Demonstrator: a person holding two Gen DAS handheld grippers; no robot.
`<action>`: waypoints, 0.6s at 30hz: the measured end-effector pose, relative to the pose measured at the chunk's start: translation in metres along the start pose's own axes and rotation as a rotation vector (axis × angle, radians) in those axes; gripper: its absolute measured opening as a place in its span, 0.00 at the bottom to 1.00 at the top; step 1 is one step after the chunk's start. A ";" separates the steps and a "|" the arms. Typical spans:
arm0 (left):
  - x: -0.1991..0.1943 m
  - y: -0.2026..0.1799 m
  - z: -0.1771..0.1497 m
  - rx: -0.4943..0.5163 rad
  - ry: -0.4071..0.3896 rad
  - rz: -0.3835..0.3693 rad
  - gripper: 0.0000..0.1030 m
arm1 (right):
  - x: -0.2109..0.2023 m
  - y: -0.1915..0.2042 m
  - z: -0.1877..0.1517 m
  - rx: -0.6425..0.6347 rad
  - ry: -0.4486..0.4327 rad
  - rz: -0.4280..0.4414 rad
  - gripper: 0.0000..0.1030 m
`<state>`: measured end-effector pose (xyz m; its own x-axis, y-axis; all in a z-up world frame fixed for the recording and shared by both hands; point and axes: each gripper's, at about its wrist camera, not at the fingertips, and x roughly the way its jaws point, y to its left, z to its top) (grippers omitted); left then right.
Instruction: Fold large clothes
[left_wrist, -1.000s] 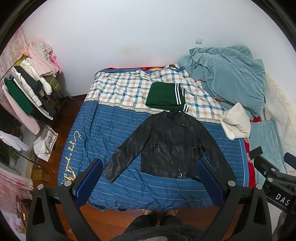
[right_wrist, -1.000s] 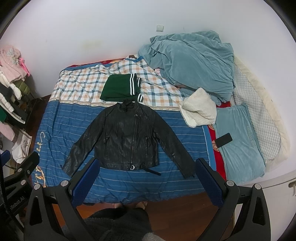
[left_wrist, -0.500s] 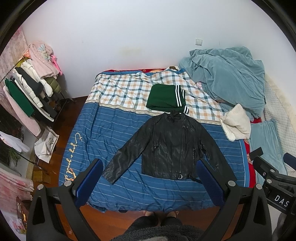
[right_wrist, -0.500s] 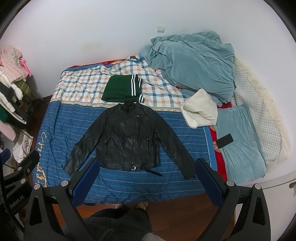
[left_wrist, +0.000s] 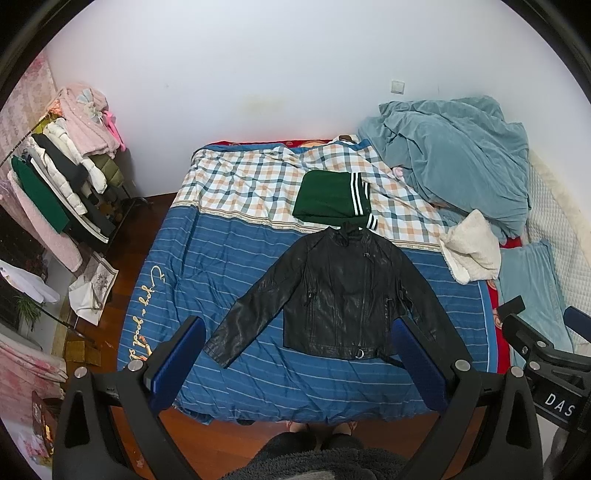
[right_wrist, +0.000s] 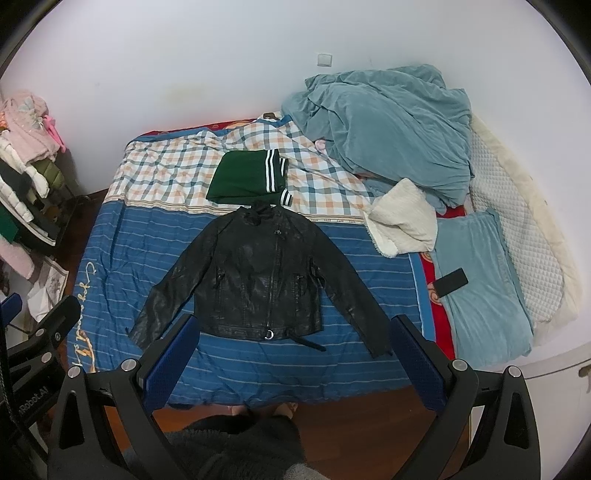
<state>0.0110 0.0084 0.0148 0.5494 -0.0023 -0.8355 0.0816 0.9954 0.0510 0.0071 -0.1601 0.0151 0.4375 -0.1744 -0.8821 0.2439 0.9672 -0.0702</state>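
On the bed (left_wrist: 258, 384), a black jacket (left_wrist: 340, 295) lies flat, front up, sleeves spread to both sides, its collar touching a folded green garment (left_wrist: 328, 199) beyond it; a blue blanket (right_wrist: 384, 125), a cream throw (right_wrist: 406, 218) and a phone (right_wrist: 450, 281) sit further right, and a clothes rack (left_wrist: 62, 184) stands to the left. Both tools hang above the near edge of the bed, the left gripper (left_wrist: 299, 354) and the right gripper (right_wrist: 295, 350) each with jaws wide apart and holding nothing. Compared with a second ago, the jacket lies the same, and both views have shifted only slightly.
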 end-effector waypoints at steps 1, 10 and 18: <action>0.000 0.000 0.000 0.000 0.000 -0.001 1.00 | 0.000 0.000 0.000 0.001 -0.001 0.001 1.00; -0.004 0.000 0.002 0.000 -0.011 -0.001 1.00 | -0.001 0.000 0.000 -0.003 -0.004 -0.002 1.00; -0.005 -0.002 0.003 -0.001 -0.017 0.000 1.00 | -0.008 -0.001 0.011 0.004 -0.008 0.001 1.00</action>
<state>0.0102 0.0061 0.0206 0.5633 -0.0043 -0.8262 0.0808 0.9955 0.0500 0.0131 -0.1618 0.0275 0.4448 -0.1753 -0.8783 0.2468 0.9667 -0.0679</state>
